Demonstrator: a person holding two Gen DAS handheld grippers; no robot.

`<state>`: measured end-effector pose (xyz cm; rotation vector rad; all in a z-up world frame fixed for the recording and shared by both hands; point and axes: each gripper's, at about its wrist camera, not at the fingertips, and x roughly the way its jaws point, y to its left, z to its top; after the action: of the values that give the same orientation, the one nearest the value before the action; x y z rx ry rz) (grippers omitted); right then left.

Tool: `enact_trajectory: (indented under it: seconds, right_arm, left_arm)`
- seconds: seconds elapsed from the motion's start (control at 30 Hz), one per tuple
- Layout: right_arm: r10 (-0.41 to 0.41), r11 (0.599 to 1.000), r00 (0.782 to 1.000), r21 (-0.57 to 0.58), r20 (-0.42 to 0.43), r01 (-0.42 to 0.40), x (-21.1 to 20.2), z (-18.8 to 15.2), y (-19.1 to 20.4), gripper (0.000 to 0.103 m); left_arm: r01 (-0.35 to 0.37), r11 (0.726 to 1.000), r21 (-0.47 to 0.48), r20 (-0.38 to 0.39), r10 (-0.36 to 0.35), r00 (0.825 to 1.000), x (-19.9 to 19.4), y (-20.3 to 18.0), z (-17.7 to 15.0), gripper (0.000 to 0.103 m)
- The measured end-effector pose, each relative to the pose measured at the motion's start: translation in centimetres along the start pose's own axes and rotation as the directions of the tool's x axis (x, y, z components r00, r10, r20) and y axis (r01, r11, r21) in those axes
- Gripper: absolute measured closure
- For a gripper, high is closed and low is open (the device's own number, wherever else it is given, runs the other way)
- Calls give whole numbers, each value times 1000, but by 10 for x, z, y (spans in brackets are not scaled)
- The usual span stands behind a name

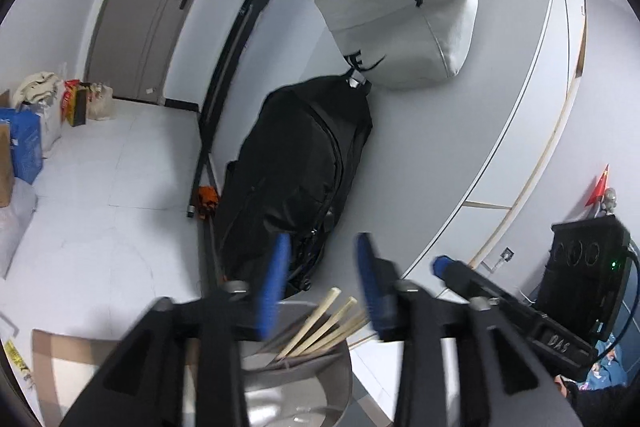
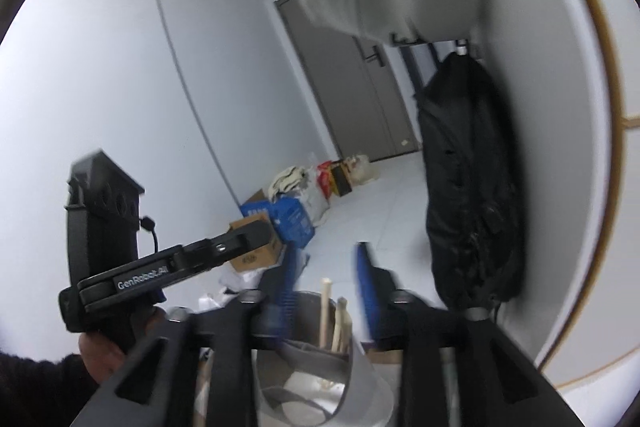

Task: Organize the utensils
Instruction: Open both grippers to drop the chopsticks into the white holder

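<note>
While chopsticks [image 1: 320, 323] stand in the metal cup [image 1: 304, 383], both claws [image 1: 324, 283] [image 2: 326, 283] gape empty.

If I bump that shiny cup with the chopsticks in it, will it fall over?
Maybe. The metal cup looks tall and thin-walled, so probably light. The chopsticks lean to one side above its rim, which could help it tip; they would likely rattle and slide.

Chopsticks [image 1: 320, 323] fill holder [image 1: 304, 379] mouth; black bag [image 1: 296, 179] beyond; floor left free.
</note>
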<state>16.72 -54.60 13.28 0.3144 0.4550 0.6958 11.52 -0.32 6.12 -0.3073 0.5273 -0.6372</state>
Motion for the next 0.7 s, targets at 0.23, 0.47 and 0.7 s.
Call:
enact_trajectory:
  seconds: [0.23, 0.47, 0.7]
  right_arm:
    - [-57, 997, 998, 58, -20, 58, -33, -20, -1, 37]
    - [-23, 999, 998, 41, -58, 25, -53, -38, 20, 15]
    - [-5, 1000, 980, 24, -201, 10, -46, -73, 40, 4]
  left_arm:
    - [-126, 991, 40, -8, 126, 992, -39, -14, -19, 35]
    - [-292, 956, -9, -10, 292, 956, -71, -13, -60, 22]
    - [-416, 909, -19, -83, 413, 907, -79, -9, -92, 14]
